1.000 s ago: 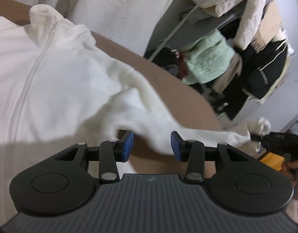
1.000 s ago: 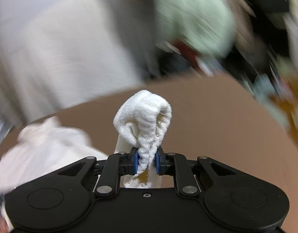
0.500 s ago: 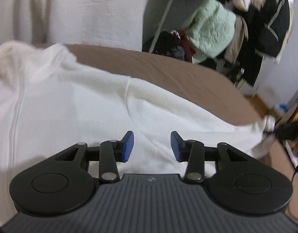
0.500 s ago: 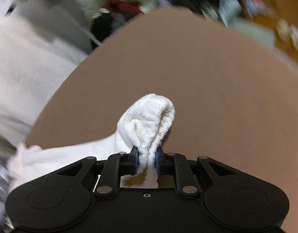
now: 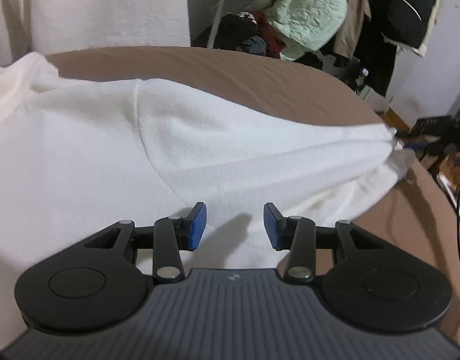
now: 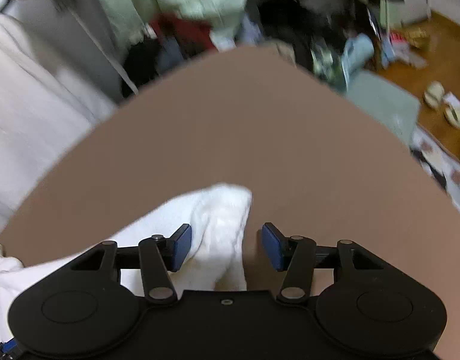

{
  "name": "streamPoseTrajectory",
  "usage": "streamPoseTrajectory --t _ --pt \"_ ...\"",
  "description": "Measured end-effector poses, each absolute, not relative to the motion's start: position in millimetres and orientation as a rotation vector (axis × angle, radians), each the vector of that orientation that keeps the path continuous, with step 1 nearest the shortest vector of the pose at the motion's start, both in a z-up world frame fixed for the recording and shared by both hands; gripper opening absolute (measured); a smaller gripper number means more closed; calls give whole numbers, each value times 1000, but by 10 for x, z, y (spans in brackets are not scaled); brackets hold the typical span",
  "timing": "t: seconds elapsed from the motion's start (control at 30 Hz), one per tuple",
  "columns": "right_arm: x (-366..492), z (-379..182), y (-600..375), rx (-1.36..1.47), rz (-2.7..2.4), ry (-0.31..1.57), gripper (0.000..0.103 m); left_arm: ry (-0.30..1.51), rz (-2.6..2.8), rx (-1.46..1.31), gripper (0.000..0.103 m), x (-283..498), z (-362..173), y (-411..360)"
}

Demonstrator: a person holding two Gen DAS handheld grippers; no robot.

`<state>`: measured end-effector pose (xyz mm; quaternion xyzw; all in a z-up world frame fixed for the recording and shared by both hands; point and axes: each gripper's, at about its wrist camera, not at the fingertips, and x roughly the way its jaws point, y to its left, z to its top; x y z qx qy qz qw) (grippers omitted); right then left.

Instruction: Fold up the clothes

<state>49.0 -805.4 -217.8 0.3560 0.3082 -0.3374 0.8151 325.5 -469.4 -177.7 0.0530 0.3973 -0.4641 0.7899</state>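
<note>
Sleeve [image 6: 217, 228] lies stretched sideways across the brown bed [image 6: 275, 150], its cuff between my right claw's [image 6: 226, 247] jaws, which have just been opening and grip nothing. My left claw [image 5: 235, 230], half open and empty, hovers over the white jacket [image 5: 109, 156].

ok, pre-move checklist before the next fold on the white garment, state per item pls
1. Right gripper let go of the sleeve cuff: ok. Its jaws have just been opening; the cuff lies between them but the pads stand off it.
2. Sleeve laid out straight across the brown surface: ok.
3. Left gripper free: ok, jaws apart over the white garment, nothing pinched.
4. Garment body flat: cannot tell; only part is in view, with soft wrinkles near the shoulder seam.
5. Brown surface beyond the cuff bare: ok.
6. Zipper side and hem aligned: cannot tell, out of view.
</note>
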Motion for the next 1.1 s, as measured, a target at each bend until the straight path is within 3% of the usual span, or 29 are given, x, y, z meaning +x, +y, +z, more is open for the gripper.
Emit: streamPoseTrajectory --t 0.1,0.27,0.7,0.8,0.87,0.93,0.97,1.0,1.03,1.07,1.1 --pt "334 -2172 -7928 716 -679 608 58 872 -1045 175 42 3136 -1725 -4692" --pt "204 -2229 -7754 749 -479 694 60 835 -1025 377 47 2922 -1761 -4911" --pt "557 -2410 -7356 587 -496 802 67 895 -1012 397 50 2936 -1904 -4961" --pt "594 -2412 -7346 571 -500 807 69 872 -1023 443 58 2875 -1923 -5005" --pt "606 -2413 -7342 558 -506 811 70 852 -1019 462 49 2842 -1944 -5031" --pt "622 -2411 -7329 532 -513 818 70 817 -1006 485 20 2817 -1936 -5035" --pt "641 -2405 -7309 499 -524 823 69 814 -1014 478 15 2824 -1915 -5024" --pt "665 -2396 -7285 458 -540 829 63 812 -1023 470 14 2831 -1895 -5013" --pt "688 -2387 -7262 416 -555 835 38 813 -1030 455 13 2844 -1863 -4994" --pt "703 -2359 -7241 377 -573 838 22 809 -1043 437 12 2852 -1811 -4966" --pt "695 -2304 -7229 356 -591 825 12 799 -1055 421 12 2851 -1751 -4939"
